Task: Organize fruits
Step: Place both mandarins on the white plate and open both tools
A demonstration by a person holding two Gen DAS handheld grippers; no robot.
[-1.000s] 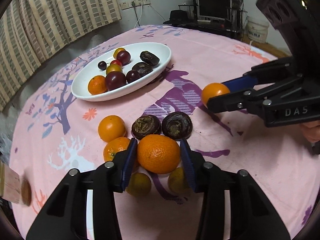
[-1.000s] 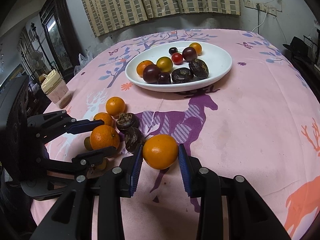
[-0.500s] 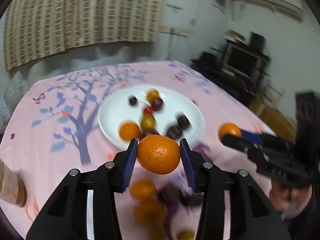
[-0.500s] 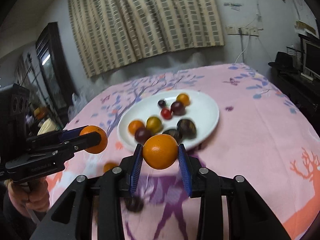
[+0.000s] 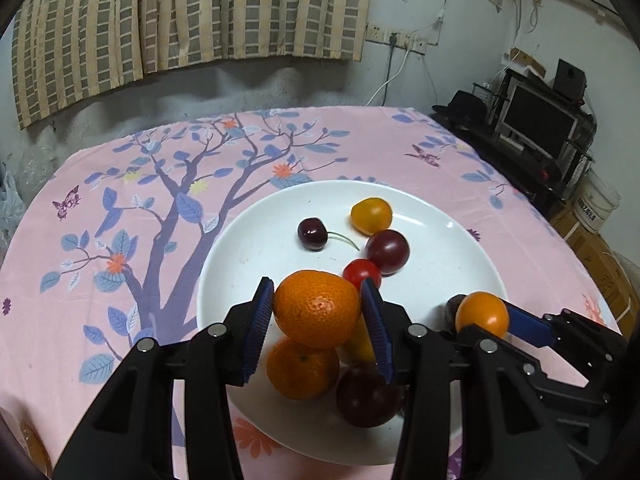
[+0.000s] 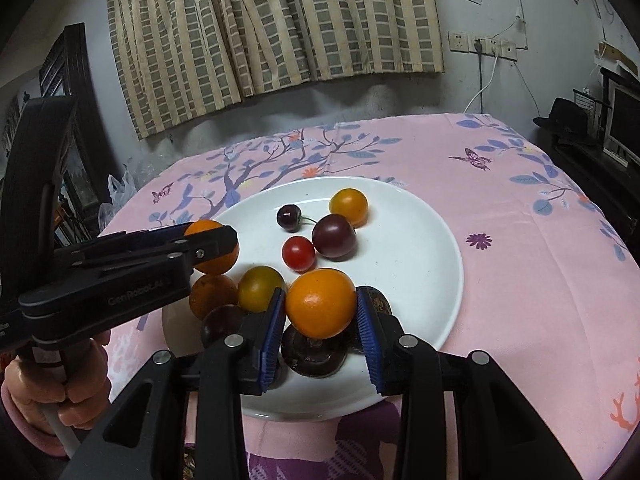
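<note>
An orange [image 5: 316, 314] is clamped in the left gripper [image 5: 318, 332] and another orange [image 6: 320, 303] in the right gripper [image 6: 320, 330], both held over the crowded plate [image 6: 420, 240]. If released from height, either could strike fruit already there and roll onto the worktop [image 6: 540, 280].

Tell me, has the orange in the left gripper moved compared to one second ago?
Yes. The orange, clamped in the left gripper, went from the tablecloth to above the white plate.
</note>
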